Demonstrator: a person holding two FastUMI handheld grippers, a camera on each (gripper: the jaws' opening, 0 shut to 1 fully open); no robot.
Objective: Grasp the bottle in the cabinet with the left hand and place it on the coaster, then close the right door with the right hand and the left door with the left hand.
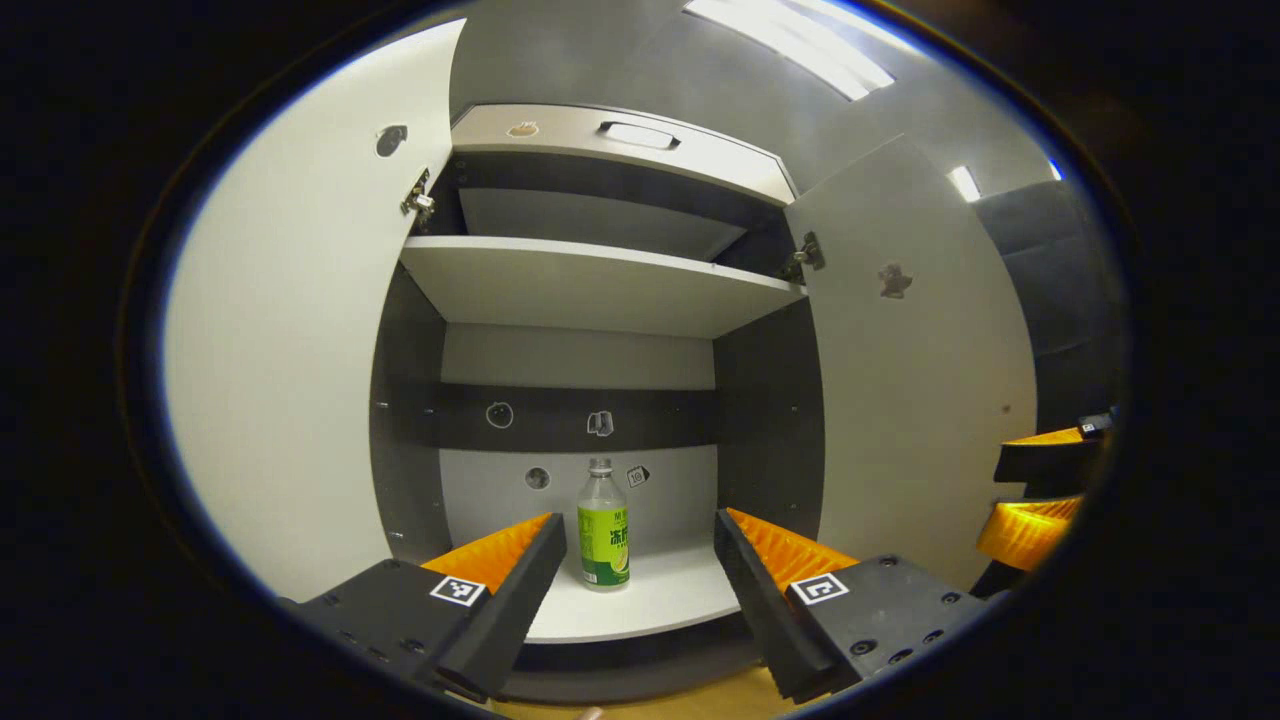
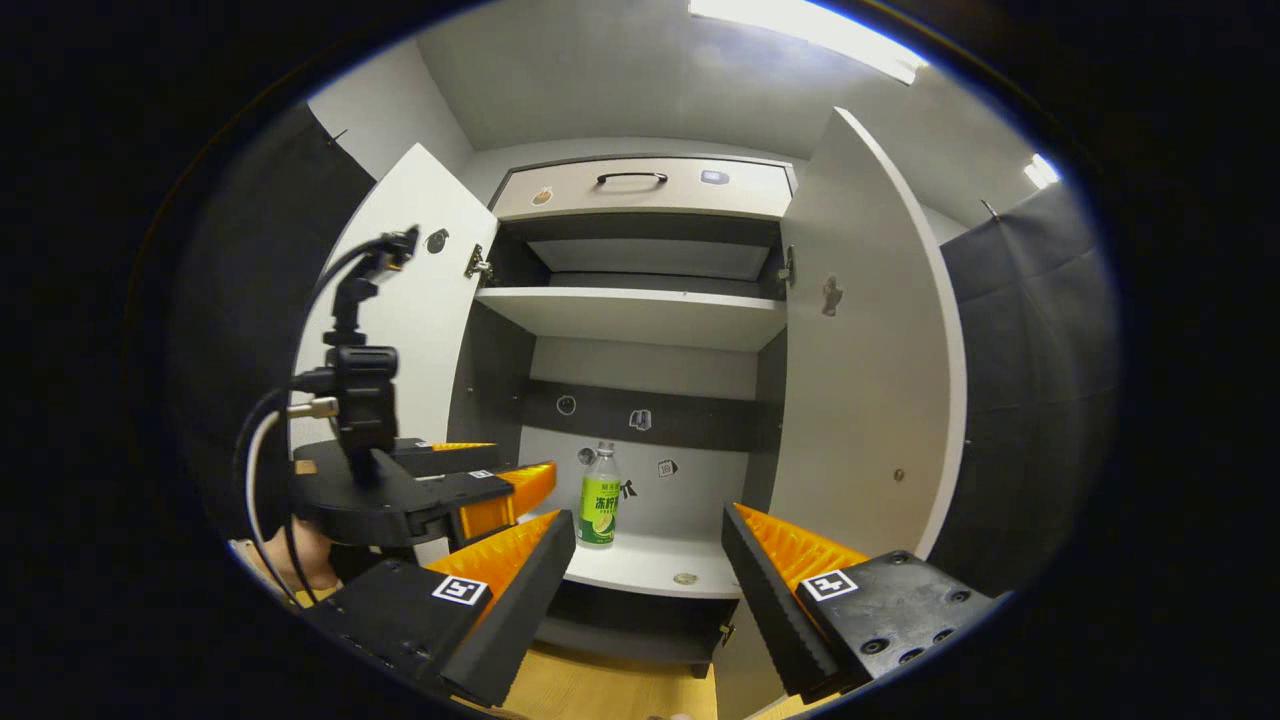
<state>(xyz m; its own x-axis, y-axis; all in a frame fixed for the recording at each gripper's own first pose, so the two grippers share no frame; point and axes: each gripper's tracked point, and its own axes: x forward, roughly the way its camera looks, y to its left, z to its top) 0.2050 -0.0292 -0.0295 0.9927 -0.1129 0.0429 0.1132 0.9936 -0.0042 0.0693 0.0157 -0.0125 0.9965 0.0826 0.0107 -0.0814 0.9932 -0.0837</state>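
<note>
Left gripper (image 1: 640,560) spread wide in front of the open cabinet (image 1: 590,290), holding nothing, the bottle (image 1: 603,525) standing between its fingers farther in.

The cabinet stands with both doors swung out: the left door (image 1: 290,380) fills the left of the left gripper view, the right door (image 1: 915,370) angles out on the other side. A drawer front with a handle (image 1: 640,135) runs across the top, a shelf (image 1: 600,285) below it, and the bottle stands upright on the bottom shelf (image 1: 650,595), toward its back, apart from both fingers. In the right gripper view the right gripper (image 2: 648,580) is also wide apart and empty, further back from the cabinet, with the left gripper (image 2: 480,490) ahead on its left between it and the left door. A small round thing (image 2: 685,578) lies on the bottom shelf near the front edge; I cannot tell what it is.
</note>
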